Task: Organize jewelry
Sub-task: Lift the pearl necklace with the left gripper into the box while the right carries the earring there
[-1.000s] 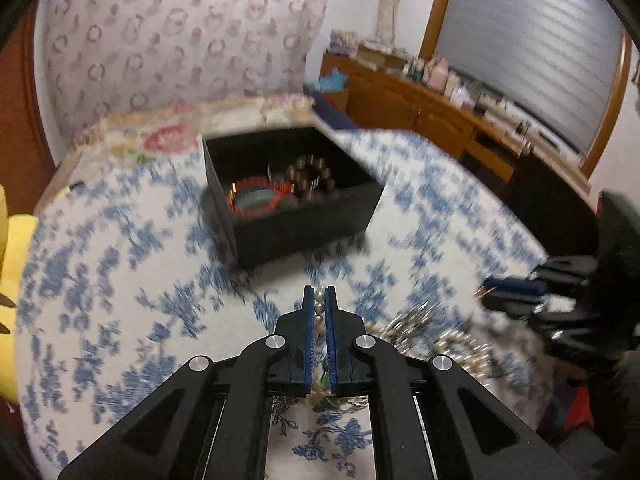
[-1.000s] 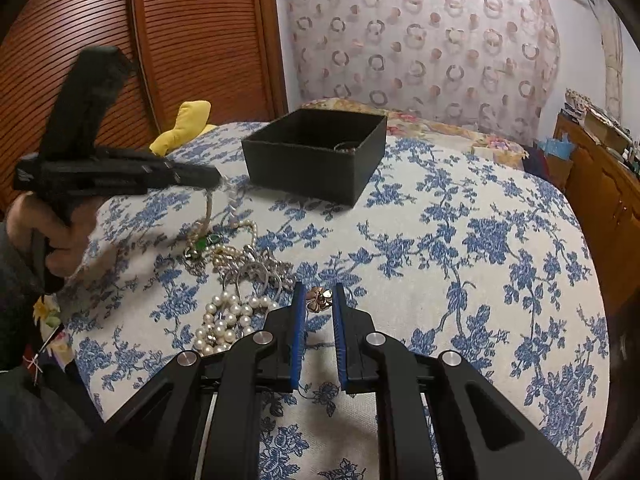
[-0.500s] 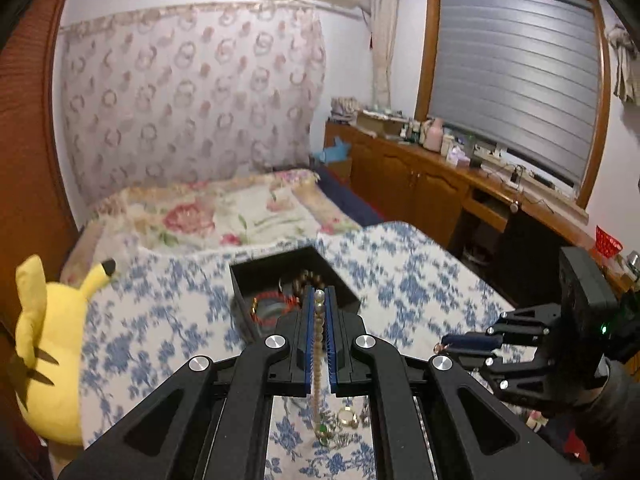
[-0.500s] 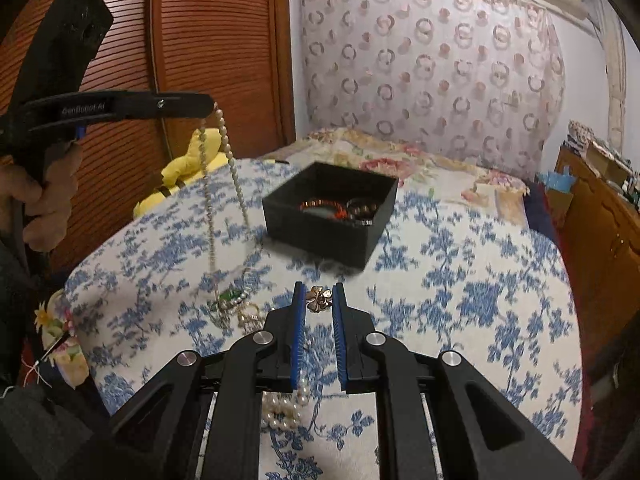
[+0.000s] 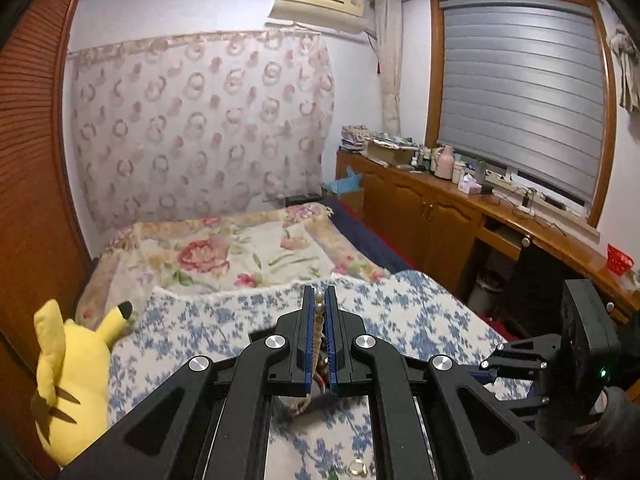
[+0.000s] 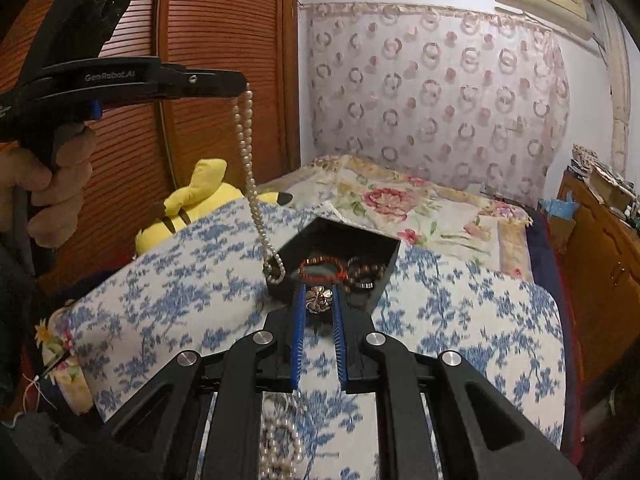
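My left gripper (image 5: 319,300) is shut on a pearl necklace (image 5: 319,307). In the right wrist view that gripper (image 6: 239,85) is raised high and the pearl necklace (image 6: 250,168) hangs down, its lower loop over the near left corner of the black box (image 6: 370,240). The box holds a red bead bracelet (image 6: 323,270) and a dark bead bracelet (image 6: 366,270). My right gripper (image 6: 319,300) is shut on a small flower-shaped brooch (image 6: 319,298), just in front of the box.
A blue floral cloth (image 6: 460,320) covers the table. More pearls (image 6: 280,444) lie on it under my right gripper. A yellow plush toy (image 5: 68,376) sits at the table's left. A bed (image 5: 224,252) lies behind, a wooden cabinet (image 5: 440,216) to the right.
My left gripper has risen higher with the necklace, whose lower end has left the table and now hangs at the box. My right gripper has moved closer to the box with the brooch.
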Available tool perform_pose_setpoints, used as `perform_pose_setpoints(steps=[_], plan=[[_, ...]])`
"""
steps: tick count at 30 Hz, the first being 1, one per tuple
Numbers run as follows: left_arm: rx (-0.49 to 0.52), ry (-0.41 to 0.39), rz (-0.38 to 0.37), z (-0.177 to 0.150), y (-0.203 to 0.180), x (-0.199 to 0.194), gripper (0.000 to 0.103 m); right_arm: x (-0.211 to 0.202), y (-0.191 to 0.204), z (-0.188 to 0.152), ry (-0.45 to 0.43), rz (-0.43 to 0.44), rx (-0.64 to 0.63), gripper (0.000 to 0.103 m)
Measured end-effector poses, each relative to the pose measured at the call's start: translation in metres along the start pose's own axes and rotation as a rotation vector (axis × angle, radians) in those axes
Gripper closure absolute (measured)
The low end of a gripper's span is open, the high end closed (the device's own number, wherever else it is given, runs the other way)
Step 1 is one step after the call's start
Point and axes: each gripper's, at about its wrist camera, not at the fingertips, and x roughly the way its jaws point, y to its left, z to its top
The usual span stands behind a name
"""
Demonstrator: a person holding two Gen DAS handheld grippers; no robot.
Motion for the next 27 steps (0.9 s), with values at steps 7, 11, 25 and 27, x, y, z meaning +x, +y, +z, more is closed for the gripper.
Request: perform_pose_setpoints(steps=[7, 11, 25, 27], plan=[[-0.002, -0.038, 0.017, 0.033, 0.004, 0.003, 0.099, 0.016, -0.006, 0.026, -0.011, 0.007, -0.022, 0.088], [0.008, -0.056, 0.025, 0.048, 0.005, 0.009, 0.099, 0.03, -0.01, 0.033, -0.011, 0.003, -0.04, 0.088], [-0.036, 0.122, 0.063, -0.003, 0.036, 0.111, 0.099, 0.116, -0.033, 0.016, 0.109, 0.003, 0.006, 0.088], [-0.041, 0.15, 0.072, -0.015, 0.04, 0.123, 0.099, 0.124, -0.035, 0.015, 0.122, 0.002, 0.014, 0.088]])
